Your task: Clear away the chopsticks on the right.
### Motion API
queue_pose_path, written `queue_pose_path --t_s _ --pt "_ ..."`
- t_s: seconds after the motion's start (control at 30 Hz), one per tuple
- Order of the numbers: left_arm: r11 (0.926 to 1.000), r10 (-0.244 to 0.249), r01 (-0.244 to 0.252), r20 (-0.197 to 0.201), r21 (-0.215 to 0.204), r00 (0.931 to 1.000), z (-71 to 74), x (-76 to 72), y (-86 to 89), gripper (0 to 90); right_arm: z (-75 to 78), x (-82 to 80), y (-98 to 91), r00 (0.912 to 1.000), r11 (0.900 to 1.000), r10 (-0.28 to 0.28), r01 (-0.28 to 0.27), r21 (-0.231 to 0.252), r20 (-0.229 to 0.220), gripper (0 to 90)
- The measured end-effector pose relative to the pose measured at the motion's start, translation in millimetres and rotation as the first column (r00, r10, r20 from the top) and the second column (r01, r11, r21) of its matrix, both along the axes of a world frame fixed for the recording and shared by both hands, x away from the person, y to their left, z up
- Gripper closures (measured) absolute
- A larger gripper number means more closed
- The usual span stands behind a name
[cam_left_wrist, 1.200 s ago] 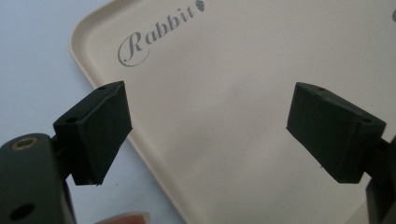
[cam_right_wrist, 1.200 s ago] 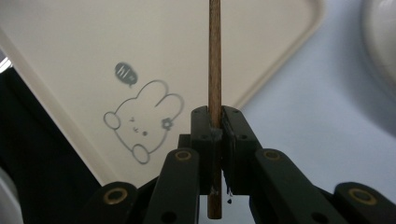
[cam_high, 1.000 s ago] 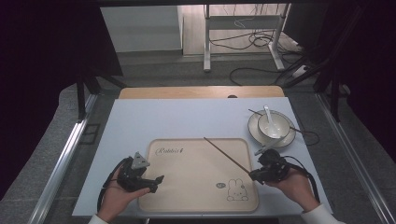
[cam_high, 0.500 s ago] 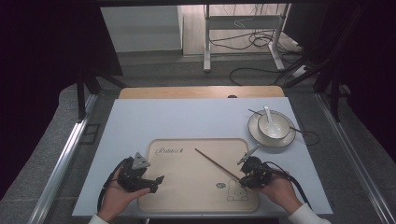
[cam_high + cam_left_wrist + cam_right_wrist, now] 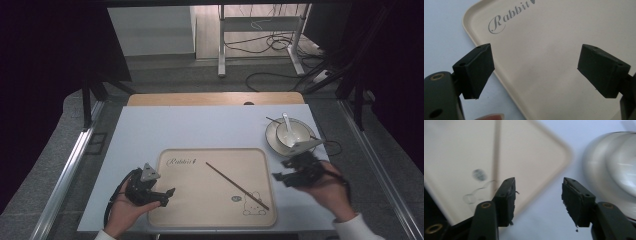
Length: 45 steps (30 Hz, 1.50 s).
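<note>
Chopstick (image 5: 237, 185) now lying loose, slantwise on tray (image 5: 200, 220); half a second ago pinched at right. Right gripper (image 5: 278, 177) just opened, fingers apart and empty, lifted off beside bowl (image 5: 280, 145). Left gripper (image 5: 170, 196) unmoved, fingers wide. Right gripper view motion-blurred; bowl cut off there.

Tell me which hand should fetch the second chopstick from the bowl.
Right, probably. The right gripper hovers open and empty just below the bowl, where the other chopstick rests. The left gripper sits at the tray's far left edge.
</note>
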State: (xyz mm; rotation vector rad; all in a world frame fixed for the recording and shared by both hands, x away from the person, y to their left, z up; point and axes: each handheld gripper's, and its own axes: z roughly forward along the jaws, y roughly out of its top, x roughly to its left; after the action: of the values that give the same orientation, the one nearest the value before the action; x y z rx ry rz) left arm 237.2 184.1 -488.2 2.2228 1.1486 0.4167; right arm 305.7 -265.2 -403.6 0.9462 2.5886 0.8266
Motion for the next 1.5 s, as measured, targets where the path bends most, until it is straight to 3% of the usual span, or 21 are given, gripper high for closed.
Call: queue_pose_path --t_s 0.07,0.17,0.33,0.47,0.6,0.7,0.8,0.93,1.17,1.37,1.5 --pt "1.0 -0.002 0.002 0.003 0.002 1.0 0.3 0.1 0.2 13.7 10.6 12.4 -26.4 0.9985 0.9987 -0.049 0.048 0.019 0.026 43.6" --pt "1.0 -0.004 0.004 0.002 0.004 1.0 0.3 0.8 0.2 13.7 15.5 36.6 -61.2 0.9911 0.9925 -0.118 0.119 -0.025 0.062 42.4" --pt "1.0 -0.003 0.003 -0.001 0.005 1.0 -0.6 2.1 -0.1 13.7 12.4 79.8 -106.7 0.9801 0.9782 -0.192 0.196 -0.07 0.049 42.7" --pt "1.0 -0.004 0.004 -0.006 0.008 1.0 -1.7 2.6 -0.5 13.7 2.4 110.8 -127.3 0.9786 0.9737 -0.205 0.203 -0.104 -0.015 45.2" --pt "1.0 0.0 0.0 -0.008 0.01 1.0 -2.4 2.9 0.3 13.7 -14.3 134.5 -135.0 0.9773 0.964 -0.204 0.191 -0.185 -0.056 48.7" --pt "0.9999 0.006 -0.006 -0.011 0.009 0.9999 -3.2 2.7 1.3 13.7 -26.4 148.3 -139.9 0.9725 0.9576 -0.215 0.192 -0.215 -0.089 52.1" --pt "0.9999 0.01 -0.01 -0.012 0.01 0.9999 -4.0 3.2 2.9 13.8 -34.5 158.0 -144.7 0.9686 0.9515 -0.228 0.201 -0.233 -0.098 54.8" --pt "0.9999 0.013 -0.013 -0.013 0.011 0.9998 -4.2 3.3 3.9 13.7 -43.9 167.6 -150.4 0.9664 0.9503 -0.228 0.194 -0.244 -0.119 58.2" --pt "0.9998 0.015 -0.014 -0.016 0.015 0.9998 -4.8 3.8 4.6 13.8 -56.2 173.6 -152.1 0.9652 0.9585 -0.197 0.153 -0.24 -0.171 69.2" --pt "0.9998 0.013 -0.013 -0.018 0.018 0.9998 -5.4 4.8 4.2 13.8 -56.0 170.8 -148.7 0.9679 0.9651 -0.159 0.11 -0.237 -0.195 78.8" --pt "0.9998 0.013 -0.012 -0.014 0.014 0.9998 -4.3 4.0 4.3 13.7 -52.5 166.1 -145.8 0.9683 0.968 -0.157 0.111 -0.225 -0.195 83.2"
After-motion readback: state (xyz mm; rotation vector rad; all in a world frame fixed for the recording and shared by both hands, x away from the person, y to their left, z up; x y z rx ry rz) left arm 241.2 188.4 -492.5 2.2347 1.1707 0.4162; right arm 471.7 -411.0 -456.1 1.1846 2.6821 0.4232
